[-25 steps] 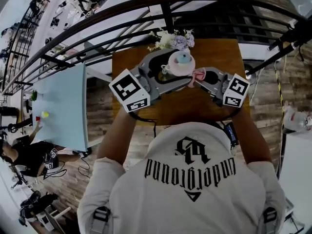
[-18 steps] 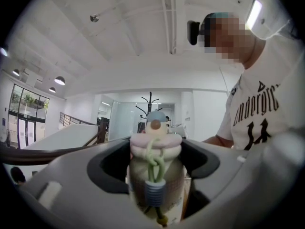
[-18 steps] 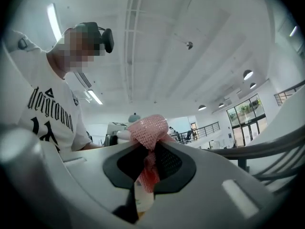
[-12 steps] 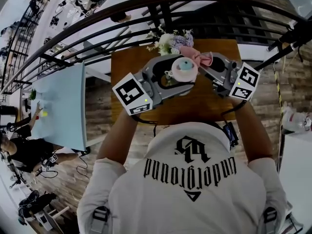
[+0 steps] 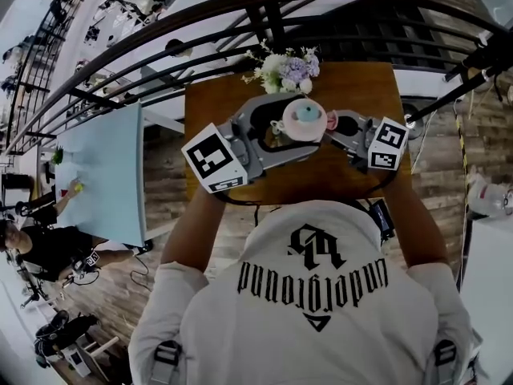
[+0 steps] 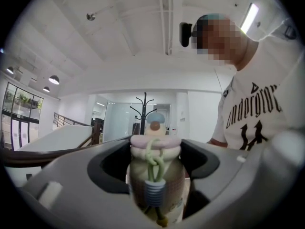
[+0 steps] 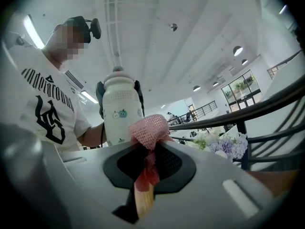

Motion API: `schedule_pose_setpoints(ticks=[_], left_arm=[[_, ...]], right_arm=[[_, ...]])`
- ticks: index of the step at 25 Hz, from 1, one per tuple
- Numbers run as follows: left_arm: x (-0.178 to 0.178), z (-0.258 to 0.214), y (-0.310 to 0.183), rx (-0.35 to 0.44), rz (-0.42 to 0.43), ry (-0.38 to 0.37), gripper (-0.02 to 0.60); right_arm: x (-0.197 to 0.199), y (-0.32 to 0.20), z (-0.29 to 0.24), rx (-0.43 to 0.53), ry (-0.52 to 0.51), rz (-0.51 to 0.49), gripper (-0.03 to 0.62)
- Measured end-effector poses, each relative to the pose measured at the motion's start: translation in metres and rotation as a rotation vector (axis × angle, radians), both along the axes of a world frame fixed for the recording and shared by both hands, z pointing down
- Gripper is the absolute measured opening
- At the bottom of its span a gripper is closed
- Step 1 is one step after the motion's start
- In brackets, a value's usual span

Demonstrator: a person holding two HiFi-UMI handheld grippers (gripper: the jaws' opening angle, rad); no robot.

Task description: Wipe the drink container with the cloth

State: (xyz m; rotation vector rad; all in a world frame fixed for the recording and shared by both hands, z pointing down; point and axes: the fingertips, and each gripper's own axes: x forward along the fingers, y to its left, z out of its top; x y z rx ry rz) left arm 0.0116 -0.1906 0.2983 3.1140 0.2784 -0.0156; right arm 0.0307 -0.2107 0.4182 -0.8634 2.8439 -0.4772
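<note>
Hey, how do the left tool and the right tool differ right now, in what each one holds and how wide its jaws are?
The left tool grips the pale drink container; the right tool pinches a pink mesh cloth. The left tool's jaws stand wide around the bottle's body; the right tool's jaws sit close together on the thin cloth. Both are held over the wooden table.

Two grippers are counted: left gripper (image 5: 290, 131), right gripper (image 5: 337, 125). One bottle (image 5: 303, 119) and one cloth (image 5: 331, 121) are counted. One bouquet (image 5: 287, 69) is noted. Two tables are counted: one wooden table (image 5: 216, 103), one blue table (image 5: 104, 175). One railing (image 5: 276, 30) is logged. One coat rack (image 6: 144, 109) is seen in the left gripper view. Two persons are counted: one in white (image 5: 313, 295), one in black (image 5: 44, 251).
</note>
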Motion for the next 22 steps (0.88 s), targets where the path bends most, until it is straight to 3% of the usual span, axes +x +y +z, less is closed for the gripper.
schedule_pose_setpoints(ticks=[7, 11, 16, 22], left_arm=[[-0.001, 0.000, 0.006, 0.014, 0.040, 0.002, 0.376], [0.000, 0.000, 0.011, 0.036, 0.046, 0.006, 0.376], [0.004, -0.002, 0.014, -0.015, 0.038, -0.042, 0.376], [0.004, 0.004, 0.006, 0.018, 0.036, 0.001, 0.376]], right_arm=[[0.001, -0.013, -0.092, 0.173, -0.012, -0.058, 0.035], [-0.007, -0.020, -0.111, 0.218, 0.019, -0.092, 0.034], [-0.010, -0.027, -0.090, 0.150, -0.004, -0.120, 0.034], [-0.014, -0.029, -0.034, 0.033, -0.004, -0.133, 0.034]])
